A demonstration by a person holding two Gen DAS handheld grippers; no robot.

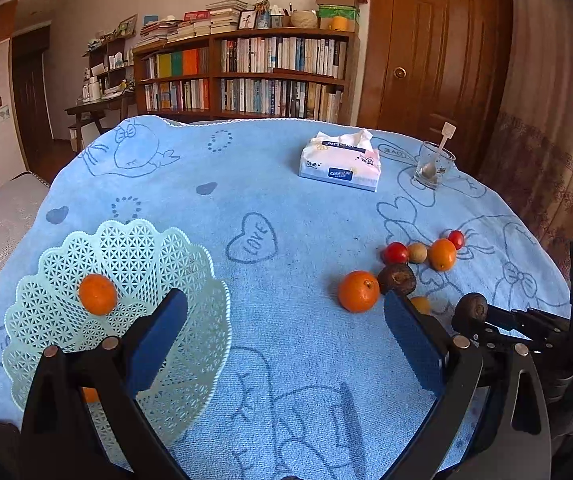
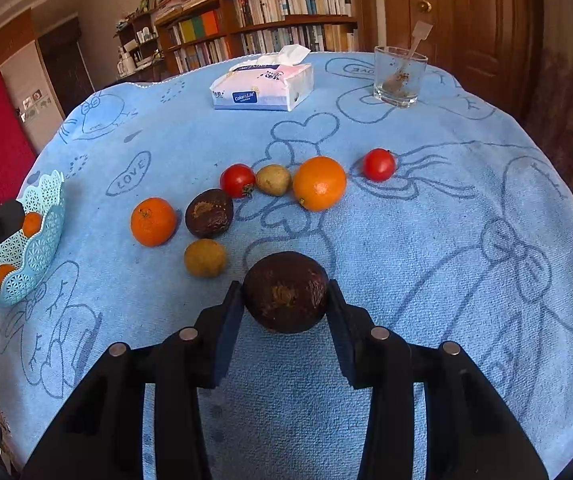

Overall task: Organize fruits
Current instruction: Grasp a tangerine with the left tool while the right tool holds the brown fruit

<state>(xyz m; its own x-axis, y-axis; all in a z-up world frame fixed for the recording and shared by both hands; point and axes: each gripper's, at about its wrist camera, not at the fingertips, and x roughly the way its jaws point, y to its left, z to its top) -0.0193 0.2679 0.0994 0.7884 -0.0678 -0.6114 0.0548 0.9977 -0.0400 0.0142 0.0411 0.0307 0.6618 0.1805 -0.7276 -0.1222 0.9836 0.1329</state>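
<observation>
My right gripper (image 2: 286,294) is shut on a dark brown round fruit (image 2: 286,280), held just above the blue cloth. Beyond it lie a mandarin (image 2: 153,222), a second dark fruit (image 2: 209,213), two tan fruits (image 2: 205,258), two red tomatoes (image 2: 237,180) and an orange (image 2: 319,183). A pale lattice basket (image 1: 134,248) sits at the left with an orange fruit (image 1: 97,294) inside; a second one shows through its wall. My left gripper (image 1: 286,328) is open with nothing in it, its left finger over the basket rim.
A tissue pack (image 2: 262,86) and a glass with a spoon (image 2: 399,76) stand at the far side of the table. The blue towel (image 1: 286,208) covers the round table. A bookshelf and a wooden door are behind.
</observation>
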